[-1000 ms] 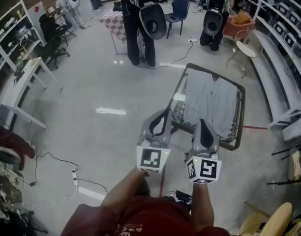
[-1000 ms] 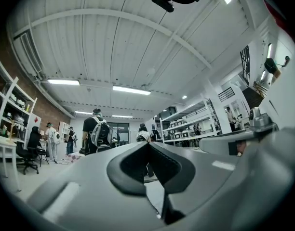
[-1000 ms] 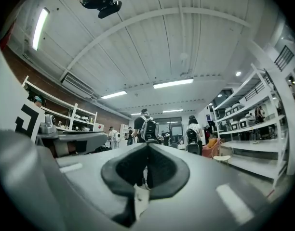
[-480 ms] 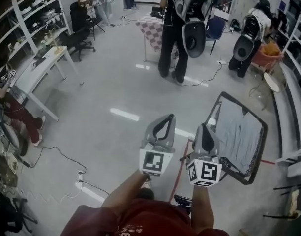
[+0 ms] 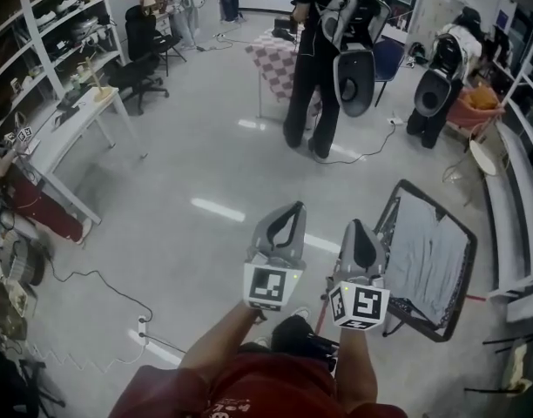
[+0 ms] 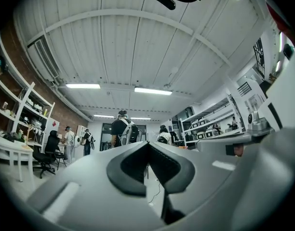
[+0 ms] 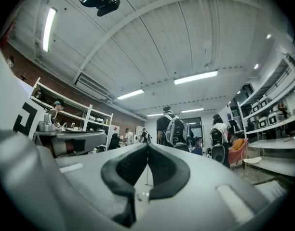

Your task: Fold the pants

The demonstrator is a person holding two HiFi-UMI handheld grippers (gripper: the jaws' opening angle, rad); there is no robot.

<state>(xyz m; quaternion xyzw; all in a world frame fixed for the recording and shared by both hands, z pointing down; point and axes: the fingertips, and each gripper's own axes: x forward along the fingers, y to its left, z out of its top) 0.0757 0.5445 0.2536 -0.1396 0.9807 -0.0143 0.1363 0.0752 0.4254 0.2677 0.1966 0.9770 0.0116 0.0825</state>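
Observation:
Light grey-blue pants (image 5: 430, 252) lie spread flat on a black-framed table (image 5: 442, 201) at the right of the head view. Both grippers are held out side by side over bare floor, left of that table and apart from it. My left gripper (image 5: 292, 209) is shut with nothing in it, and so is my right gripper (image 5: 356, 225). In the left gripper view the left gripper (image 6: 148, 144) has its pads meeting, pointed across the room slightly upward. The right gripper view shows the same for the right gripper (image 7: 148, 145). Neither gripper view shows the pants.
A person with a backpack (image 5: 323, 50) stands ahead beside a checkered table (image 5: 278, 52). Another backpack wearer (image 5: 439, 70) is at the back right. A white desk (image 5: 64, 127) and office chair (image 5: 143, 49) stand left. Shelving (image 5: 513, 251) runs along the right. Cables and a power strip (image 5: 142, 326) lie on the floor.
The head view has swung left: the table with the pants slid from straight ahead of the grippers to their right. Both grippers stayed shut and side by side.

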